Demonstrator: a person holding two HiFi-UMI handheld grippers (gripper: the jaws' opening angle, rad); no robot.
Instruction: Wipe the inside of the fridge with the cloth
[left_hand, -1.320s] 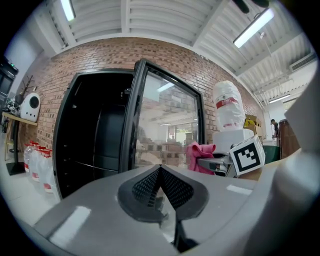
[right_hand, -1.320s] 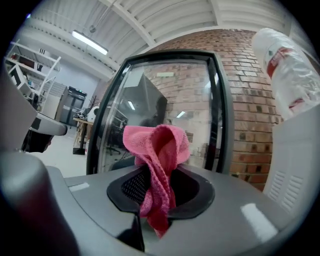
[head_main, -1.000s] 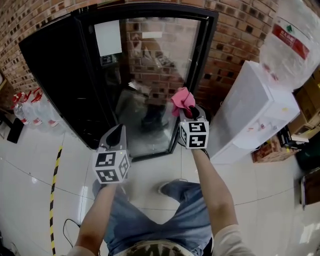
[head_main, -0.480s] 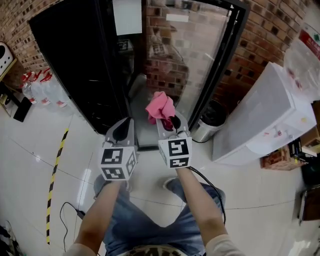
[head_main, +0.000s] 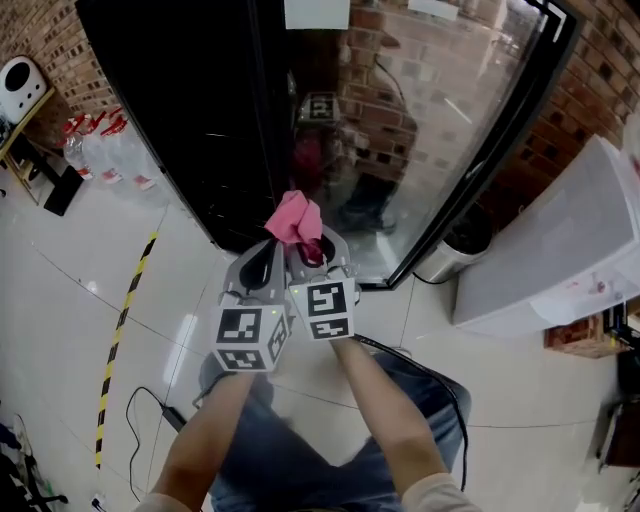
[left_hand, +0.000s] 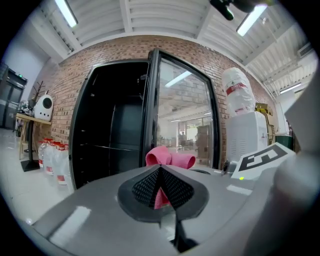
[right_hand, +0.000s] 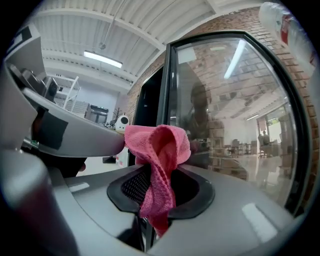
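Observation:
The tall black fridge stands open, with its dark inside (head_main: 200, 120) on the left and its glass door (head_main: 440, 130) swung out to the right. A pink cloth (head_main: 296, 218) sticks up from my right gripper (head_main: 308, 250), which is shut on it. The cloth (right_hand: 157, 150) hangs folded over the shut jaws of the right gripper (right_hand: 155, 192). My left gripper (head_main: 262, 262) sits pressed against the right one's left side. Its jaws (left_hand: 159, 172) are shut with nothing held; the cloth (left_hand: 170, 157) shows just behind them. Both grippers hover before the door's hinge edge, near the fridge's lower part.
Several water bottles (head_main: 105, 155) stand on the floor left of the fridge. A round metal bin (head_main: 455, 255) and a white water dispenser (head_main: 560, 250) stand at the right behind the door. Yellow-black tape (head_main: 125, 320) and a cable (head_main: 150, 410) lie on the tiled floor.
Both grippers have moved left, from in front of the glass door toward the fridge's opening, and have closed up side by side. The cloth stays in the right gripper. The fridge looks nearer.

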